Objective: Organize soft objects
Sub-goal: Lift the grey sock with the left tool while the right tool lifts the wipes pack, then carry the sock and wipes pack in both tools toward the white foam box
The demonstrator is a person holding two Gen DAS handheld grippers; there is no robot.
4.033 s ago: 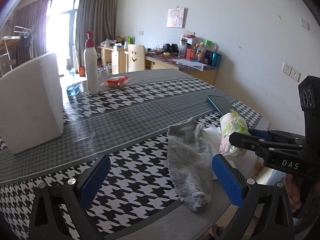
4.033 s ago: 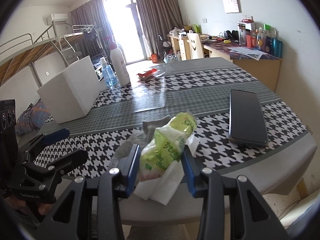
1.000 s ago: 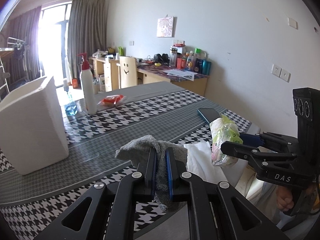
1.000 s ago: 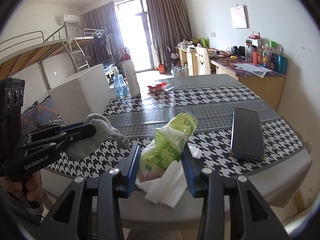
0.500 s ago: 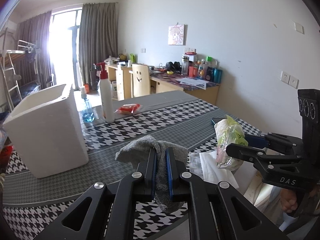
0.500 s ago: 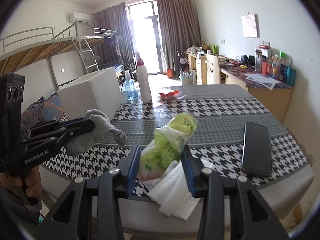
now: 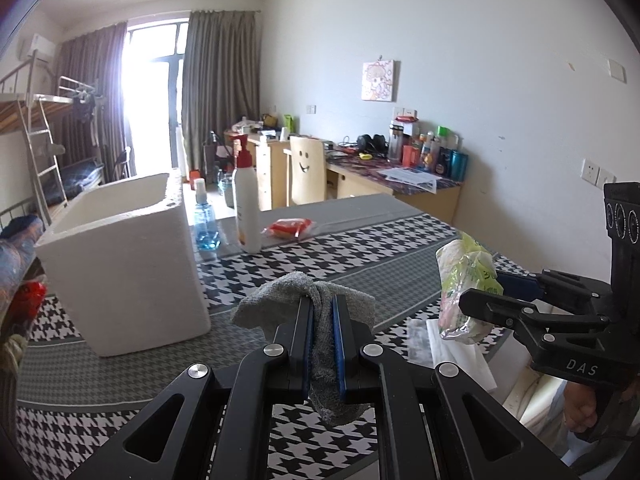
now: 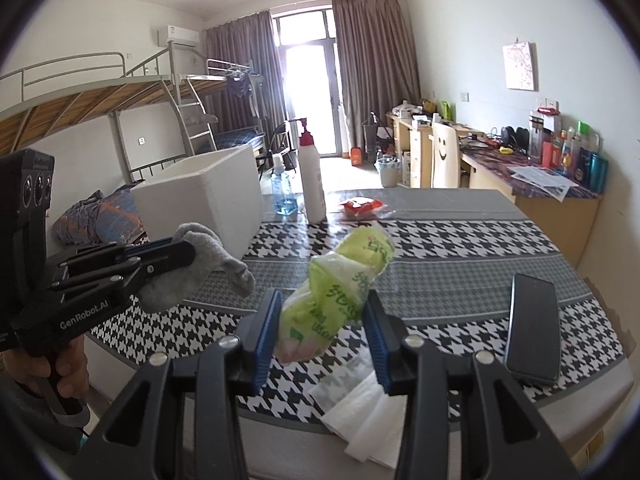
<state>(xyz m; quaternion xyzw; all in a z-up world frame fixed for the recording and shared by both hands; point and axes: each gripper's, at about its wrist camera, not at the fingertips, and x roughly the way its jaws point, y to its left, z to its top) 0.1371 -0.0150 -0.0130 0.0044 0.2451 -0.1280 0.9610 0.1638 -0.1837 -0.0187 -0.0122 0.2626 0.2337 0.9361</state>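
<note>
My left gripper (image 7: pixel 322 320) is shut on a grey sock (image 7: pixel 276 296), which drapes over both jaws and hangs clear of the table; the same sock (image 8: pixel 208 252) shows at the left of the right wrist view. My right gripper (image 8: pixel 322 316) is shut on a green-and-white tissue pack (image 8: pixel 344 280), lifted off the table; that pack (image 7: pixel 464 280) also appears at the right of the left wrist view. A white foam box (image 7: pixel 120 264) with an open top stands on the houndstooth table (image 7: pixel 360 240), ahead and to the left of both grippers.
Loose white tissues (image 8: pixel 372 412) lie near the table's front edge. A black phone (image 8: pixel 534 328) rests at the right. A pump bottle (image 7: pixel 246 204), a blue spray bottle (image 7: pixel 204 220) and a red packet (image 7: pixel 290 228) stand behind the box. A hand (image 8: pixel 60 360) grips the left tool.
Both grippers have lifted and tilted up a little, each keeping its load. The foam box now shows its open top and sits nearer the view's middle.
</note>
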